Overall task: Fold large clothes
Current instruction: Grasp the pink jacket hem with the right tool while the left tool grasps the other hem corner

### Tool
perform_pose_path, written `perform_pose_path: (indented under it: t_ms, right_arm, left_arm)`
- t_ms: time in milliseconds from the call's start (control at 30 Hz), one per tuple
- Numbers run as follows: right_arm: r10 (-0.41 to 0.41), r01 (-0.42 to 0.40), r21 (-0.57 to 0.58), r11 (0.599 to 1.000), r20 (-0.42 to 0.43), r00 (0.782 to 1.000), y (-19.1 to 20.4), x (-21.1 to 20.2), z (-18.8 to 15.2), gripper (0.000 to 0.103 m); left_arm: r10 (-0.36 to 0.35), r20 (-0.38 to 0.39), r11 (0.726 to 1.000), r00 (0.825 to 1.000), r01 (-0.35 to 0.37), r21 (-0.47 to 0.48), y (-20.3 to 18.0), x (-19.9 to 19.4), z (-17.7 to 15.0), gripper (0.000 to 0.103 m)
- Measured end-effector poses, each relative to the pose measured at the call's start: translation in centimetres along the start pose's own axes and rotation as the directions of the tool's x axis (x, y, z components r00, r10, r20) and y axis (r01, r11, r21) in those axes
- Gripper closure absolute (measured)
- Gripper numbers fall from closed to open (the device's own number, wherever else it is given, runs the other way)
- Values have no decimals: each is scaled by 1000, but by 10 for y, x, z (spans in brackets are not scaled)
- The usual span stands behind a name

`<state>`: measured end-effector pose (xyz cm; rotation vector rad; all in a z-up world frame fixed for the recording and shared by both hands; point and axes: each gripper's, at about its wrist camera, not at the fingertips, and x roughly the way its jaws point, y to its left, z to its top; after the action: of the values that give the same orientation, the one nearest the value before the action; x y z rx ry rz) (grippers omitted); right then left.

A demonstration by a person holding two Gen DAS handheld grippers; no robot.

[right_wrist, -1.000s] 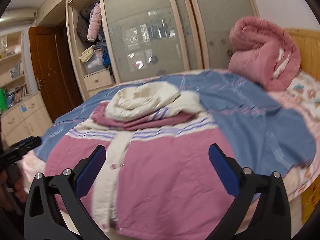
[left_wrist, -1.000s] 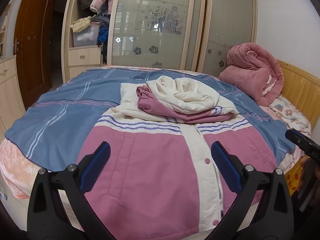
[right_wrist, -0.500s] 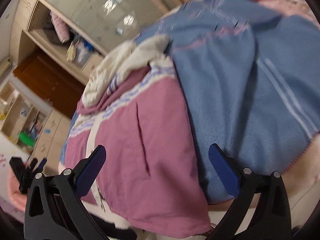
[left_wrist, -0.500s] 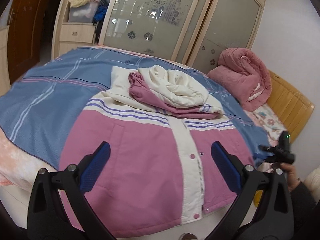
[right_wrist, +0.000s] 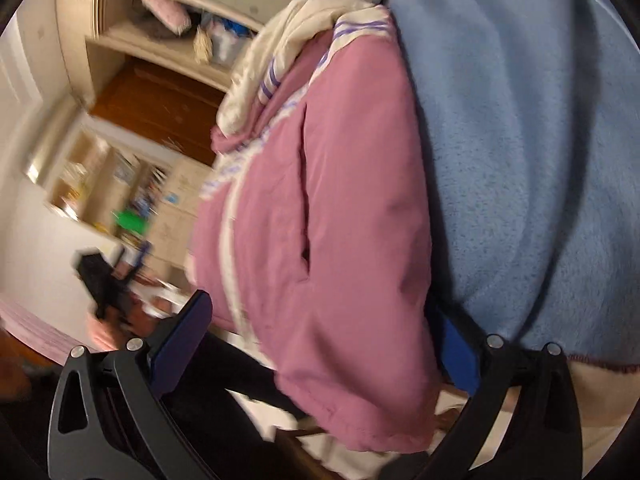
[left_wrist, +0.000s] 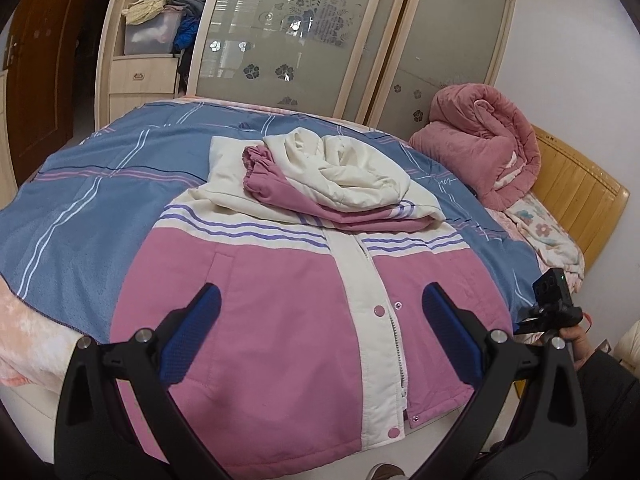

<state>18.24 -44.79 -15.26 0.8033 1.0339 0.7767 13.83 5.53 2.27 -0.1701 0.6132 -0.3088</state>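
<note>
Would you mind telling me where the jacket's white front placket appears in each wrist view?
Left wrist: the white placket runs down the jacket, centre-right, between the open fingers.
Right wrist: blurred pale strip at the jacket's left edge.
Shared landmark: the blue blanket.

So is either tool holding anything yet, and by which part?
Nothing is held. The left tool and right tool are open; the jacket's hem corner lies between the right one's jaws.

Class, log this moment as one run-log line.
stage: pre-fold | pink-and-white jacket: flat on bed, sleeves folded in | left gripper: open | right gripper: open at hem corner
</note>
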Motion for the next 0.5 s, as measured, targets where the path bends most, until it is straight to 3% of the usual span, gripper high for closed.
perform_pose_path:
  t_ms: [133, 200, 300, 500]
  right_arm:
    - [130, -130, 13, 991, 12, 991, 11, 1, 1, 2]
    - [149, -149, -14, 989, -1, 989, 20, 4, 0, 13]
    - [84, -86, -42, 995, -38, 996, 27, 14, 0, 27]
    - [-72, 72, -9, 997, -135, 988, 12, 25, -9, 29]
  left_arm:
    - [27, -11, 1000, 1000, -27, -9, 4, 2, -1, 2]
    - [20, -18, 1000, 1000, -21, -22, 5, 2, -2, 2]
    - [26, -13, 1000, 1000, -26, -13, 3, 1, -3, 2]
    - [49, -6, 999, 999, -49, 8, 3, 0, -3, 2]
